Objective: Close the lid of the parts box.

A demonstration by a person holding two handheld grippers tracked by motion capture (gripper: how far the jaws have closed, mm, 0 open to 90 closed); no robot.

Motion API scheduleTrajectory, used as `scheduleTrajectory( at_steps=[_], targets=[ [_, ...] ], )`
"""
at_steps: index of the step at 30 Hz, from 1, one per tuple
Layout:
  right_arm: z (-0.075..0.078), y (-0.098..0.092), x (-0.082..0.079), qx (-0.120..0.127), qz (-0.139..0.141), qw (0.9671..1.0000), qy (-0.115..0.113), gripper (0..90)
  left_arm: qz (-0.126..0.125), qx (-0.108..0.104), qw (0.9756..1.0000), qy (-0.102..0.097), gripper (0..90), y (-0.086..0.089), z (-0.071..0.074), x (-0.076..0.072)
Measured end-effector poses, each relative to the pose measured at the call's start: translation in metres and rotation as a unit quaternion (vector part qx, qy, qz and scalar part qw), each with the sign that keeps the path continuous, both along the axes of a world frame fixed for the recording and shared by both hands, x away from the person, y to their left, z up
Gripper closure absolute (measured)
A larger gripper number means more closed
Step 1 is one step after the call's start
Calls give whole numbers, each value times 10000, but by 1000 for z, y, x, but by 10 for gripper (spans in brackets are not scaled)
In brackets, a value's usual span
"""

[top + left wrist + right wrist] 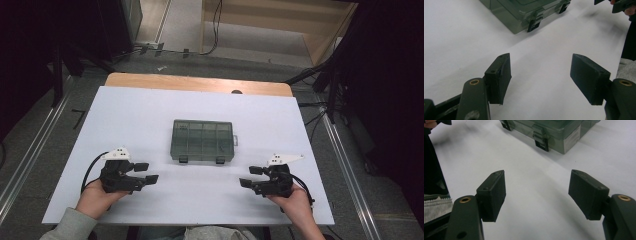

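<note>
Both grippers, left (148, 172) and right (249, 176), are held with fingers wide apart, empty, near the desk's (150, 120) front edge; the latched organizer box (202, 140) is judged light, rigid, slippery, best gripped by its side walls.

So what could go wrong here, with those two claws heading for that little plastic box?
Three things, probably. The box is light and lies loose on the smooth white table, so a push from one side could slide it. Its two front latches are small; the wide pads of the left gripper or right gripper may slip off them. And if the lid pops open abruptly, any contents could spill.
</note>
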State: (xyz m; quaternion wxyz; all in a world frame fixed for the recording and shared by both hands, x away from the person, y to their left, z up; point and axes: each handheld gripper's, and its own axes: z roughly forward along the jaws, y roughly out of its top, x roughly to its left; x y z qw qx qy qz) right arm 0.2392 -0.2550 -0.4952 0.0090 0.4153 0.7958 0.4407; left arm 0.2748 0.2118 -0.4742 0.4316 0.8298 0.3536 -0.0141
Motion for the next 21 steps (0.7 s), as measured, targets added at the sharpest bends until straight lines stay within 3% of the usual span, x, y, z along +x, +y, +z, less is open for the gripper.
scheduleTrajectory(
  at_steps=[21],
  targets=[
    [-4,-3,-1,-12,-6,10000,32,272,25,-14,10000,61,335,4,-4,-1]
  ],
)
